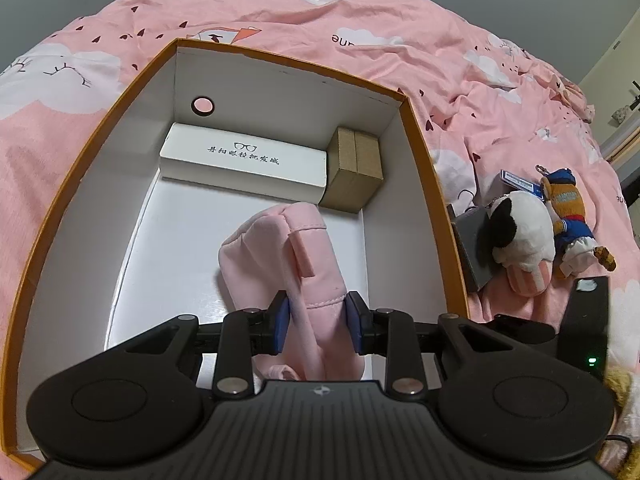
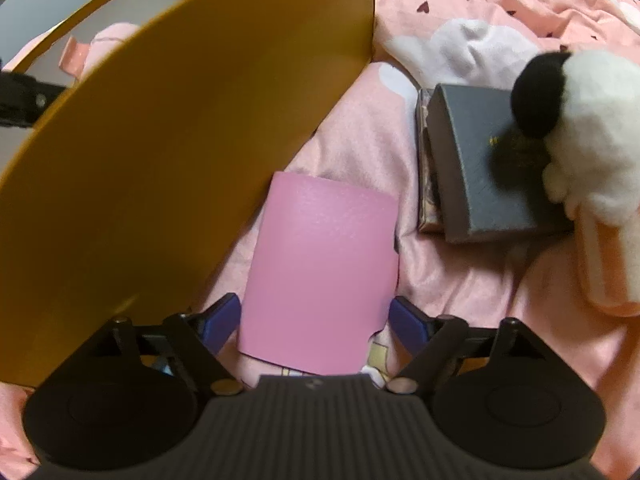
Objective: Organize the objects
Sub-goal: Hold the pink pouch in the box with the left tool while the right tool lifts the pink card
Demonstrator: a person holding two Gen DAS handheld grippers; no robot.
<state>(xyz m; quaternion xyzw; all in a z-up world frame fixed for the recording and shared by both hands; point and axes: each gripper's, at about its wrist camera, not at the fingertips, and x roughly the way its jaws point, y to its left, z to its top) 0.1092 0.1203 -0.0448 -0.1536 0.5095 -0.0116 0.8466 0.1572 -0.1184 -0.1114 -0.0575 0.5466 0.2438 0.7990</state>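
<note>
An orange box (image 1: 420, 148) with a white inside lies on the pink bedspread. In it are a white glasses case (image 1: 244, 164) and a small brown carton (image 1: 354, 172) along the far wall. My left gripper (image 1: 318, 326) is shut on a pink fabric pouch (image 1: 288, 252) and holds it inside the box over the floor. My right gripper (image 2: 316, 320) is outside the box's orange wall (image 2: 180, 140), its fingers on both sides of a pink leather case (image 2: 320, 268) that lies on the bedspread; whether the pads grip it is unclear.
Right of the box lie a dark grey box (image 1: 472, 248) (image 2: 488, 164), a black-and-white plush toy (image 1: 520, 236) (image 2: 580, 128), a small bear keychain (image 1: 568, 208) and a blue card (image 1: 518, 182). A black device (image 1: 586, 320) sits at the right edge.
</note>
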